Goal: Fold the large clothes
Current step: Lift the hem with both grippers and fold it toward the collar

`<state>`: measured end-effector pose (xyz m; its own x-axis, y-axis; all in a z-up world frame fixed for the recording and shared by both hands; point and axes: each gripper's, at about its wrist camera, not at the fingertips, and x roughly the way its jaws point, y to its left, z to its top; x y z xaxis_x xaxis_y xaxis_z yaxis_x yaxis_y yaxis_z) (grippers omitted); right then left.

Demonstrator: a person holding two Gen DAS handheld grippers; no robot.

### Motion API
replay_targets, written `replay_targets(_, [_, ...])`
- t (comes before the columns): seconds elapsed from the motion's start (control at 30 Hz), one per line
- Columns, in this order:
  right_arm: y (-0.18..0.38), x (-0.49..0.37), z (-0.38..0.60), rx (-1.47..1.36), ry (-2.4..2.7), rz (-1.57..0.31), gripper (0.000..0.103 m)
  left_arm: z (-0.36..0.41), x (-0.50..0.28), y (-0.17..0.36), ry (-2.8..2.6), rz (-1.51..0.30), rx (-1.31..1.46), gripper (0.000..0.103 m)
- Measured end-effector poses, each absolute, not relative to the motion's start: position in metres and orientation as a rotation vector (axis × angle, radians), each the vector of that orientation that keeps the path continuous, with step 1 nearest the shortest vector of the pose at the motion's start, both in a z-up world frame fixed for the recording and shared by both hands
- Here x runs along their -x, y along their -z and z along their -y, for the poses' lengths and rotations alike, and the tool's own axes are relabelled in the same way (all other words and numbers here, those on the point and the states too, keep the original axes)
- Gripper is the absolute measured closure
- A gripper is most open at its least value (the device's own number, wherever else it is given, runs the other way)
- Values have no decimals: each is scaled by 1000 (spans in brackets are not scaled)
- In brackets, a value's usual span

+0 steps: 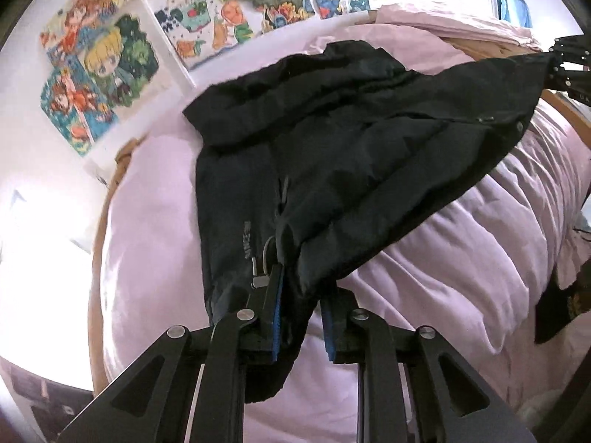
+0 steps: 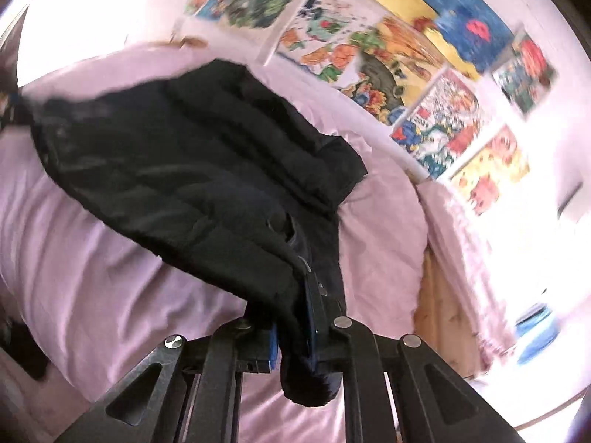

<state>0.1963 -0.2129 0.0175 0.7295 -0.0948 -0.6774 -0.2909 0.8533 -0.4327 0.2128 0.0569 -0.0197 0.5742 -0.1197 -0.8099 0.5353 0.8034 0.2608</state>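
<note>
So the left gripper has its blue-padded fingers clamped down on a bunched edge of the black puffer jacket, right next to a metal zipper pull that sits against the left finger. The jaws are nearly together with a thick wad of fabric pinched between them, some of it drooping below the fingers.

The right gripper is doing the same thing on the other end: jaws squeezed almost fully together on a fold of jacket, with a dark lump of fabric hanging out beneath the pads. From the left wrist view you can spot that right gripper way over at the upper right, with the jacket's far corner stretched up to it.

Between the two, the jacket hangs like a sagging sheet, lifted along the gripped edge while the rest of it drapes back onto the pink duvet of the bed. The collar end lies farthest from both tools, toward the wall.

Past that, the wall is plastered with colourful cartoon posters, and a wooden bed frame edges the duvet. The right wrist view is kinda blurry.
</note>
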Motion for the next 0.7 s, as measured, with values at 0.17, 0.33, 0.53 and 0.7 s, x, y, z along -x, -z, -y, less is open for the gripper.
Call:
replay_targets(0.17, [-23,-199,211,524,-116,-755,91,-56,-207,19,418,-903,-537,84])
replay_targets(0.33, [-31,-202,214,445,-122,-747,91,-53,-202,24,424,-899,-589,84])
replay_targets(0.53, [-36,-202,210,399,-119,-734,91,-59,-206,27,458,-939,-582,83])
replay_targets(0.7, [-43,-206,208,379,-124,-721,91,-62,-204,45,488,-1016,-646,77])
